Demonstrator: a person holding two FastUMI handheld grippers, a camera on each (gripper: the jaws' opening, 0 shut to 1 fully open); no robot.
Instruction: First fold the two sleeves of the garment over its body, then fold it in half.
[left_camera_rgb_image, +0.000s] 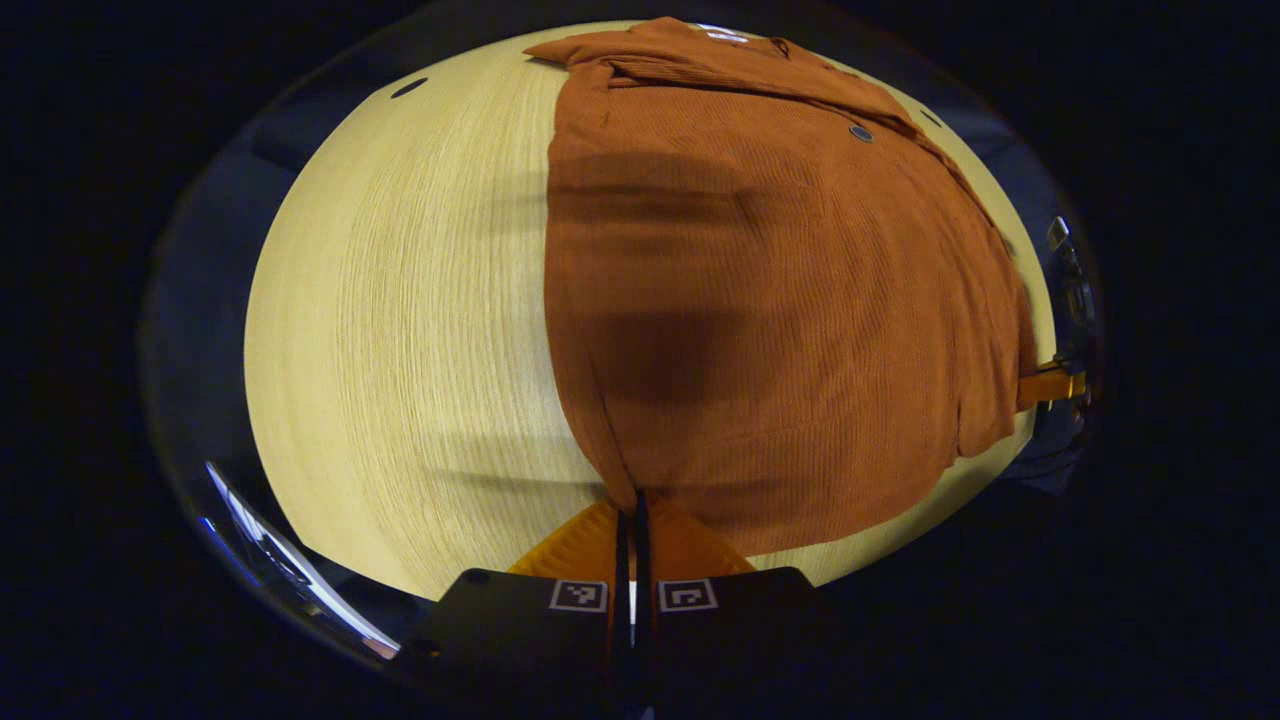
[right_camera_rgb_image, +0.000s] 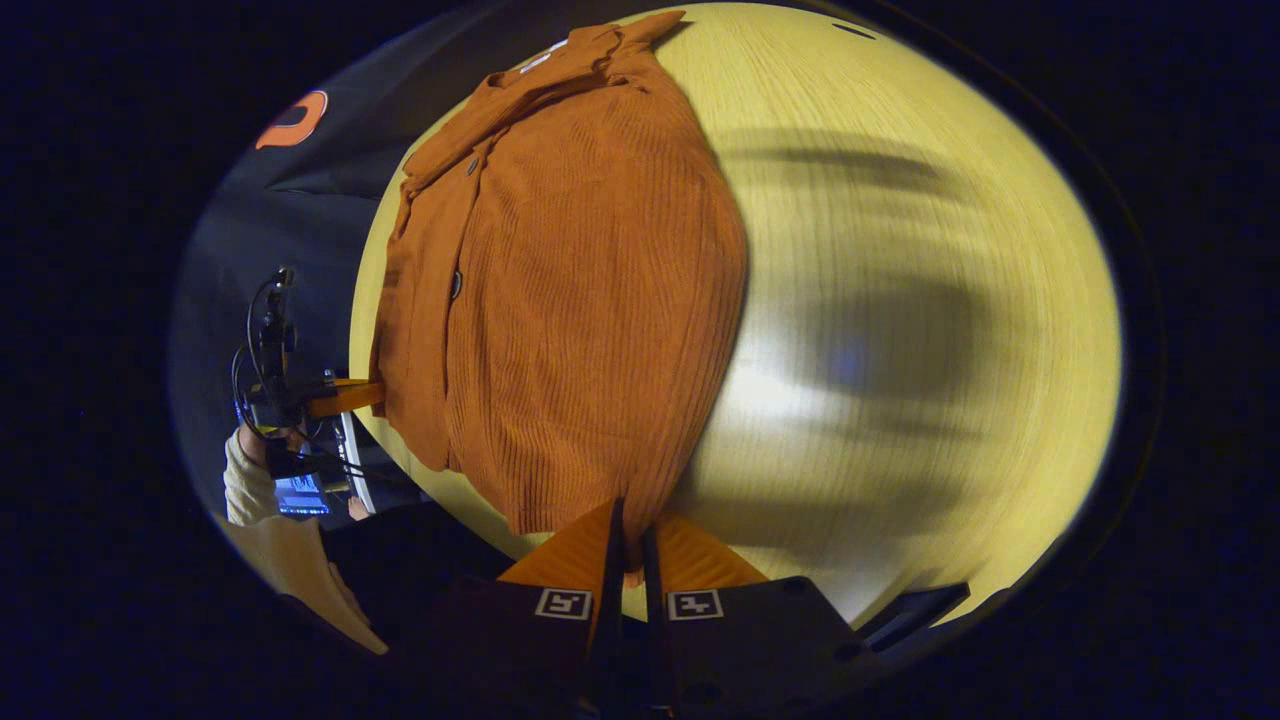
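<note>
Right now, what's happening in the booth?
A person is folding a rust-brown knit garment on a light wooden table, one gripper in each hand. The left gripper and right gripper each pinch the near hem at opposite corners. The garment looks narrowed, sleeves apparently folded in; the half fold isn't done yet.

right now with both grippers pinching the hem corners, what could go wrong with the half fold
1. The left gripper and right gripper each hold only a thin edge of the garment; it may slip out mid-lift.
2. The sleeves look loosely folded near the collar, so lifting could pull them open.
3. Uneven lifting may skew the fold on the table.
</note>
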